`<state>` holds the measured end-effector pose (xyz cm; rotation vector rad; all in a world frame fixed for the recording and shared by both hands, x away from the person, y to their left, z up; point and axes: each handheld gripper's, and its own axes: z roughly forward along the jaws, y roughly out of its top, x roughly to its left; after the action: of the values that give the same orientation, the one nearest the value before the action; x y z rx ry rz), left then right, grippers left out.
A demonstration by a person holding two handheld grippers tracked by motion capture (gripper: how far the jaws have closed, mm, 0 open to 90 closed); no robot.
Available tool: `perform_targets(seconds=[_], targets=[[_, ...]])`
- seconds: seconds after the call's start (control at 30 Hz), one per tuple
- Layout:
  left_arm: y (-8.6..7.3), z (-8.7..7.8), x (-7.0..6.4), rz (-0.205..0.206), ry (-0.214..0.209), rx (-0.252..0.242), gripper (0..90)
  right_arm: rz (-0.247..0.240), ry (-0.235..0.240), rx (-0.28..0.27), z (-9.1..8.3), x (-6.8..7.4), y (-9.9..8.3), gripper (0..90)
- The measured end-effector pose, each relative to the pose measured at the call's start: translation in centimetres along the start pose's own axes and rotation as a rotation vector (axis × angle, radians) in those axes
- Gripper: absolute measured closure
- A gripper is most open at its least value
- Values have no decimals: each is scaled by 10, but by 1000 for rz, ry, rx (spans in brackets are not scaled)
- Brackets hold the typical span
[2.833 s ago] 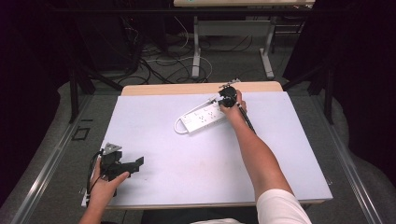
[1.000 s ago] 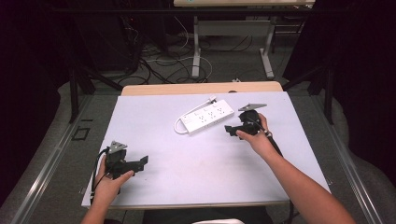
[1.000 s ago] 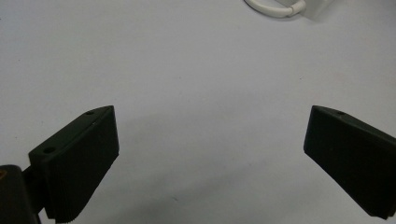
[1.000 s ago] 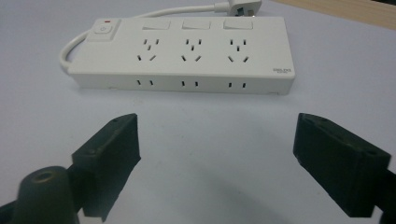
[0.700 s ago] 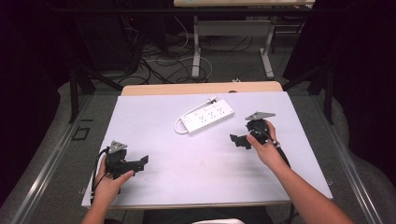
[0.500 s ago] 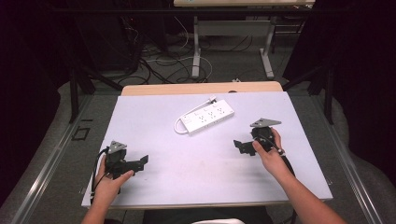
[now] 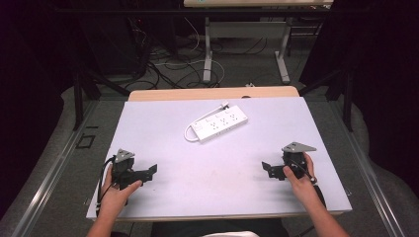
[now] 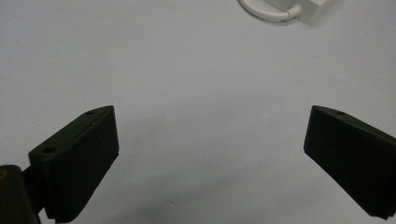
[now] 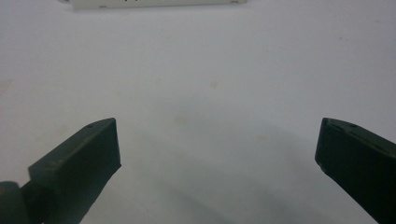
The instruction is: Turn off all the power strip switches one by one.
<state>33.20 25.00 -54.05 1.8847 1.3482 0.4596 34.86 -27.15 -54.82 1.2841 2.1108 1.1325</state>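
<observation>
Nearest to me, my left gripper (image 7: 148,171) sits low at the near left corner of the table (image 7: 163,128), held in my left hand (image 7: 116,195), its jaws pointing toward the middle of the sheet. In the left gripper view its jaws stand spread wide with nothing between them, bare white surface beneath. My right gripper (image 7: 268,169) sits at the near right, held in my right hand (image 7: 299,180), a grey plate (image 7: 298,147) on top, jaws pointing left toward the table's centre. In the right gripper view its jaws are likewise spread wide and empty, over a faintly stained white surface. Both grippers lie well apart from each other and from the strip. Farther off, past mid-table and a little toward the far edge, lies the power strip (image 7: 221,123): white, flat on the table, set at a diagonal, its short cord (image 7: 189,133) looping from its near left end. The left gripper view catches that cord end at its top edge; the right gripper view catches the strip's long side at its top edge. Beyond the table, floor cables (image 7: 168,61) and a desk frame (image 7: 247,34).
</observation>
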Motion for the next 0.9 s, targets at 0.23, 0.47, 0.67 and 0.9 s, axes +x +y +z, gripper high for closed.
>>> perform_targets(seconds=[0.23,0.47,0.67,0.9], targets=[[0,0,0,7,-1,5,33,16,-30,12,-2,-9,-12,0],[0,0,0,7,-2,6,33,42,-57,12,0,-16,-21,0],[-1,1,0,11,0,3,33,39,-62,4,-2,-16,-21,0],[-1,1,1,15,0,7,33,28,-59,7,-2,-13,-21,0]])
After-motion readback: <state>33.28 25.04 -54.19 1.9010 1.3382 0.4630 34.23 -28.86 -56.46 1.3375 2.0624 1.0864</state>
